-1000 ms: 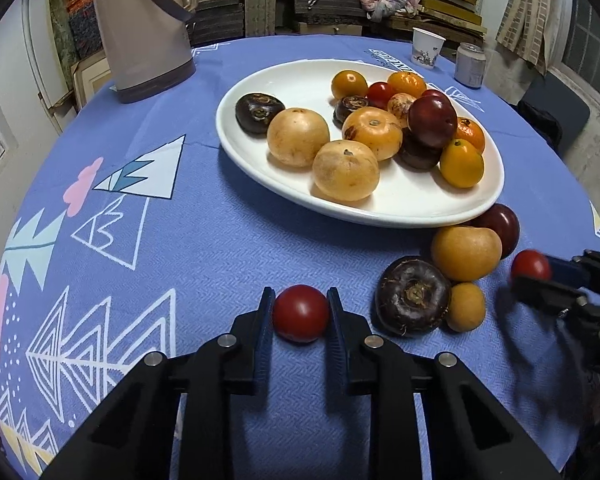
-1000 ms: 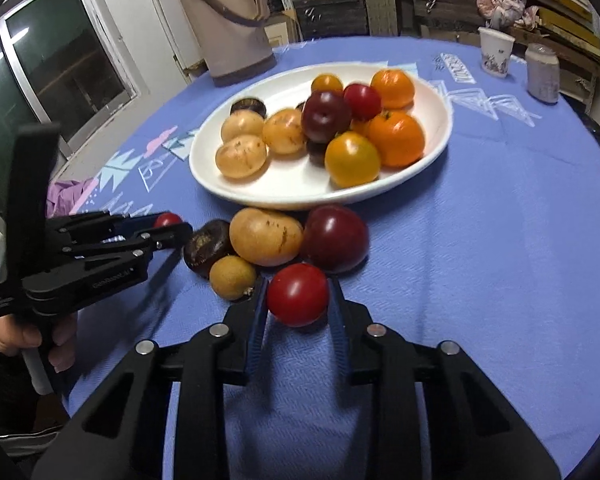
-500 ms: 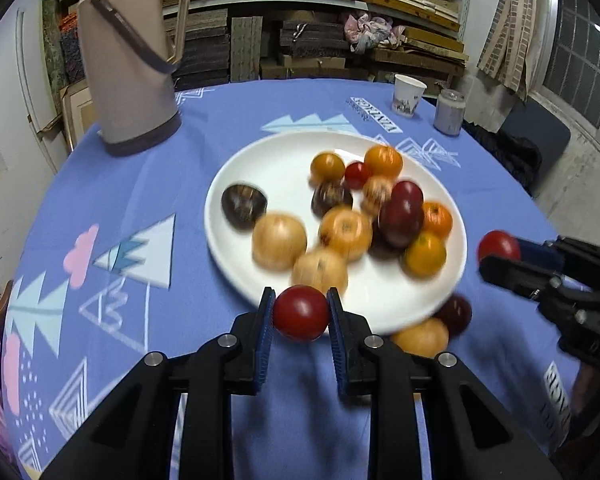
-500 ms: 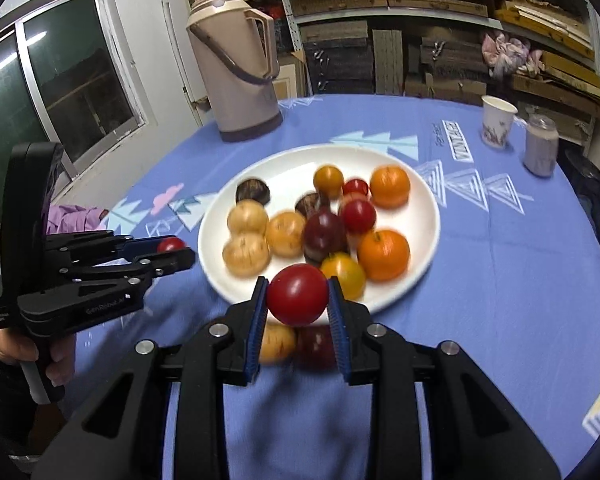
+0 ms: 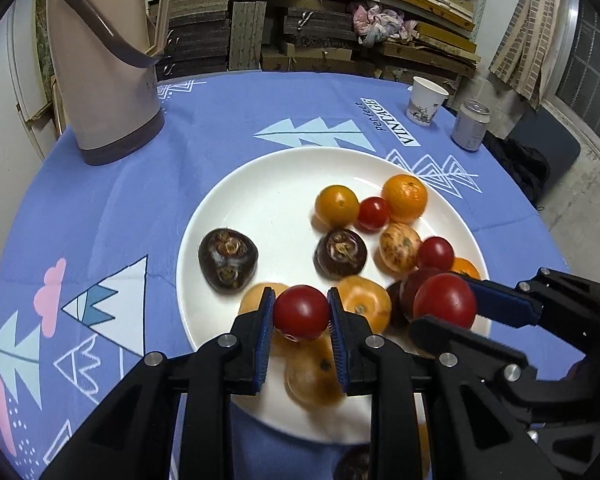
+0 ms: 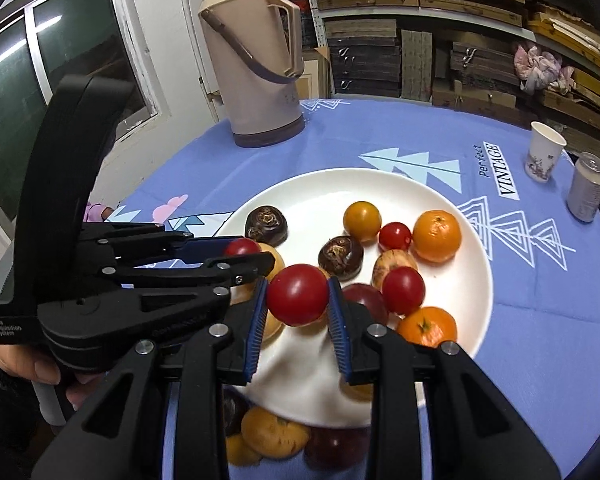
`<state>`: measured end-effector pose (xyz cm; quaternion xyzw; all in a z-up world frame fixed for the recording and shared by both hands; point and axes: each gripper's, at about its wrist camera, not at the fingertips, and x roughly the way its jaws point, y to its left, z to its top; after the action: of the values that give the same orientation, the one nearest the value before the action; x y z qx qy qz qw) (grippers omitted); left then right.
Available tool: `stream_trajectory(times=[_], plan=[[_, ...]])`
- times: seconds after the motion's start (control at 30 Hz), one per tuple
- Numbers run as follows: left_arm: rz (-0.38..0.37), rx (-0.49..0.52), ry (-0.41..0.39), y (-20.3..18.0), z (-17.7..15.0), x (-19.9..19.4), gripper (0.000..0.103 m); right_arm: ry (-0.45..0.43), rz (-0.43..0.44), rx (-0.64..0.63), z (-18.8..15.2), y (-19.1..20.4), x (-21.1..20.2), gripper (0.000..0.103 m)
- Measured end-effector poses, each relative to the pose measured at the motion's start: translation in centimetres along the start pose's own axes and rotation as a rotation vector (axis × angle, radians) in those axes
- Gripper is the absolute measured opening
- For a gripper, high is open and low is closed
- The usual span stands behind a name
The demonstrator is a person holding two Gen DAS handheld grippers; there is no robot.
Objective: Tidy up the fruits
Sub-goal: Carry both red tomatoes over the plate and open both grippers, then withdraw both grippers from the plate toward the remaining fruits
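My left gripper is shut on a red tomato, held above the near side of a white plate. My right gripper is shut on another red tomato over the same plate. In the left wrist view the right gripper comes in from the right with its tomato. In the right wrist view the left gripper enters from the left with its tomato. The plate holds oranges, small tomatoes, yellow fruits and dark water chestnuts. Several fruits lie on the cloth by the plate's near rim.
A beige thermos jug stands at the back left of the blue patterned tablecloth. A paper cup and a can stand at the back right. Shelves of stacked boards line the wall behind. A hand holds the left gripper.
Both grippers rose from the cloth and moved forward over the plate, each still holding its tomato. They have come closer together.
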<state>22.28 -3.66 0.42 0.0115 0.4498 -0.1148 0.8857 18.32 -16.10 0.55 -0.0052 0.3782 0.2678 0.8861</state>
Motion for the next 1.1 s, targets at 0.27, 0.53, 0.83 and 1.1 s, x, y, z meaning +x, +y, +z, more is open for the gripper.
stream_trajectory(times=[0.27, 0.53, 0.83, 1.1], plan=[[0.015, -0.032, 0.008, 1.0, 0.7, 0.9, 0.046, -0.012, 0.005, 0.047, 0.3, -1.4, 1.4, 0.031], [0.036, -0.037, -0.015, 1.2, 0.6, -0.3, 0.058, -0.063, -0.021, 0.08, 0.2, -2.1, -0.2, 0.049], [0.038, -0.036, -0.024, 0.9, -0.8, -2.0, 0.058, -0.095, -0.028, 0.088, -1.7, -1.8, -3.8, 0.056], [0.037, -0.029, -0.04, 0.3, -2.3, -3.9, 0.058, -0.088, -0.029, 0.087, -4.3, -0.9, -6.1, 0.057]])
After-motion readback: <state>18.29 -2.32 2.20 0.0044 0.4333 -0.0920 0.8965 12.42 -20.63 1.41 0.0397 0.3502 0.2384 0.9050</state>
